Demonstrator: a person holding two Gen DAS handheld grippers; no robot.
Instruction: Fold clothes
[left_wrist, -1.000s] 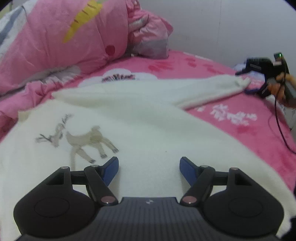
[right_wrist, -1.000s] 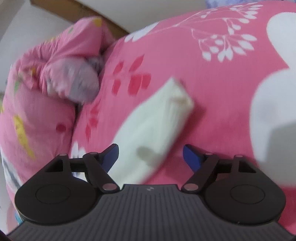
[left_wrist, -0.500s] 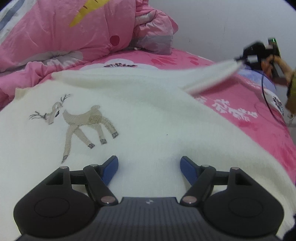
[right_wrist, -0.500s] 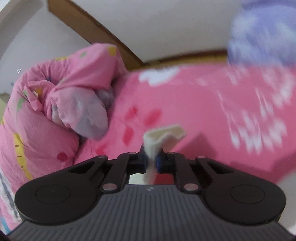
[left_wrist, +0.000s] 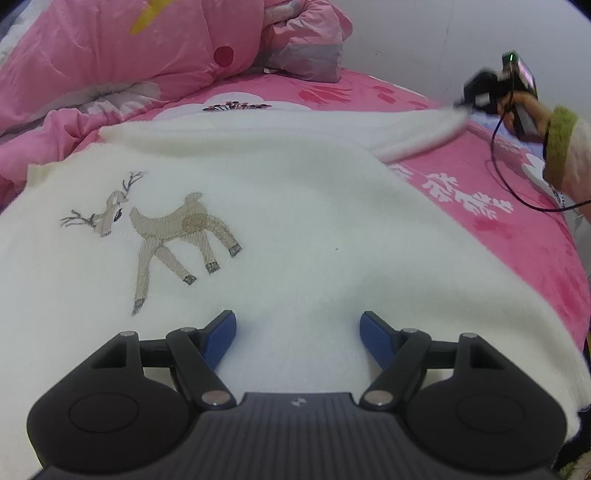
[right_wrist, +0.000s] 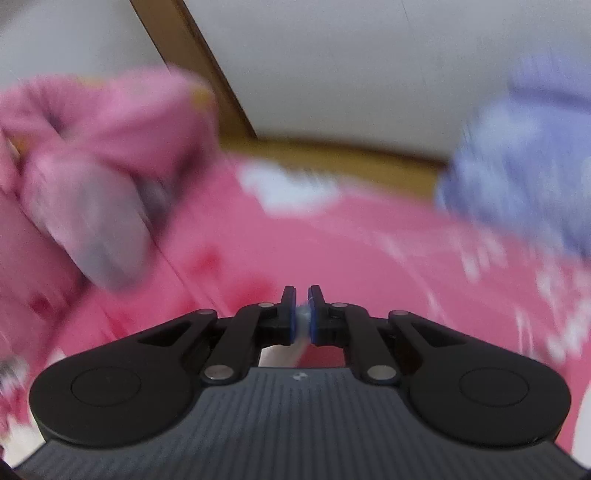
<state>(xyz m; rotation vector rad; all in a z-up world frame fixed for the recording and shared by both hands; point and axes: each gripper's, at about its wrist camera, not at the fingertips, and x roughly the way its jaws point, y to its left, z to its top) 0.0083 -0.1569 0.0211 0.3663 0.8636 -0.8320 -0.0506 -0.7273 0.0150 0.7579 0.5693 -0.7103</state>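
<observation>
The left gripper (left_wrist: 297, 328) hovers with its jaws wide apart, nothing between them, just over the near part of the sweater (left_wrist: 295, 221), which lies flat and unfolded on the bed (left_wrist: 517, 236) ahead of and below the jaws. The deer (left_wrist: 162, 232) lies ahead of the left jaw. Far to the right, the right gripper (right_wrist: 303, 314) has its jaws clamped on the sleeve (left_wrist: 421, 136) cuff, lifted off the bed. The fold looks barely begun: one sleeve raised, body and other sleeve untouched. The right wrist view is badly blurred; only a sliver of white shows between its jaws. The other sleeve is out of sight.
</observation>
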